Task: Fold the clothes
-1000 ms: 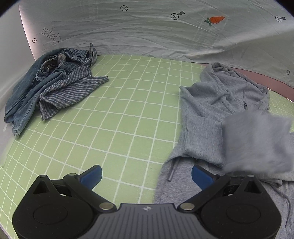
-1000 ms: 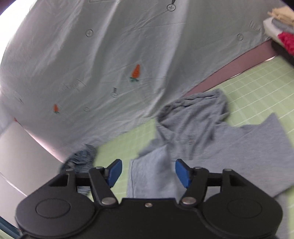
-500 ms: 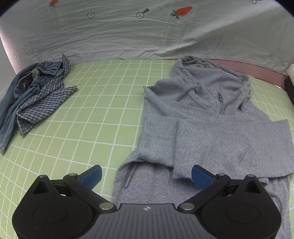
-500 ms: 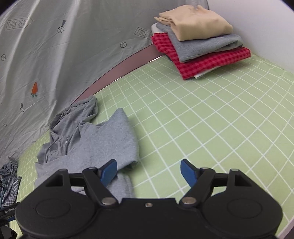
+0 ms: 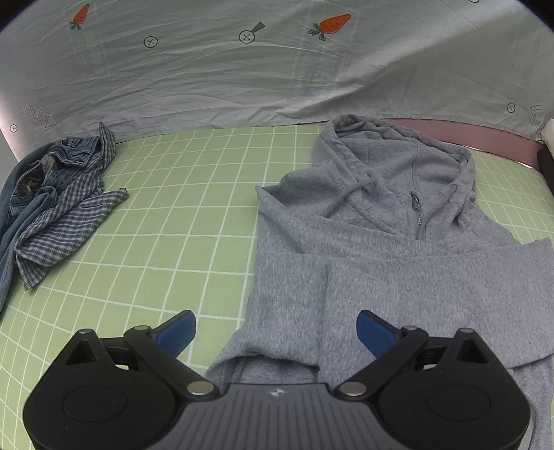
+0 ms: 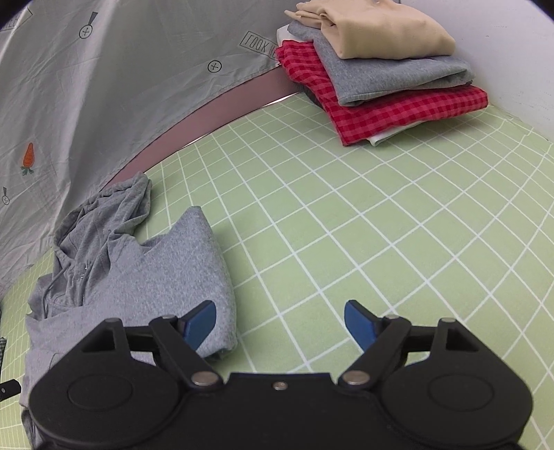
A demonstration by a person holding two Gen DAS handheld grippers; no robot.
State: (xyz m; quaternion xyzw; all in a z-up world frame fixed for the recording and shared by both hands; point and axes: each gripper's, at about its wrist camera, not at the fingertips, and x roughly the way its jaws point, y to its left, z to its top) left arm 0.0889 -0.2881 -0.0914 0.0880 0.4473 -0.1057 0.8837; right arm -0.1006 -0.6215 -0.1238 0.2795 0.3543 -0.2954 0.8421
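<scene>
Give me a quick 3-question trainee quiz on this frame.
1. True or false: the left gripper is shut on the hoodie.
2. What tops the folded stack? A) red checked item B) beige item C) jeans
3. Fill in: the unfolded pile lies at the mat's ____ side in the left wrist view.

Key: 1 false, it is open; 2 B; 3 left.

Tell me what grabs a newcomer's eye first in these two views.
The grey hoodie dominates, spread on the green grid mat with its sleeves folded across the chest, just ahead of the open left tool. At the mat's far right corner sits a neat stack of folded clothes; at far left lies a crumpled blue heap.
</scene>
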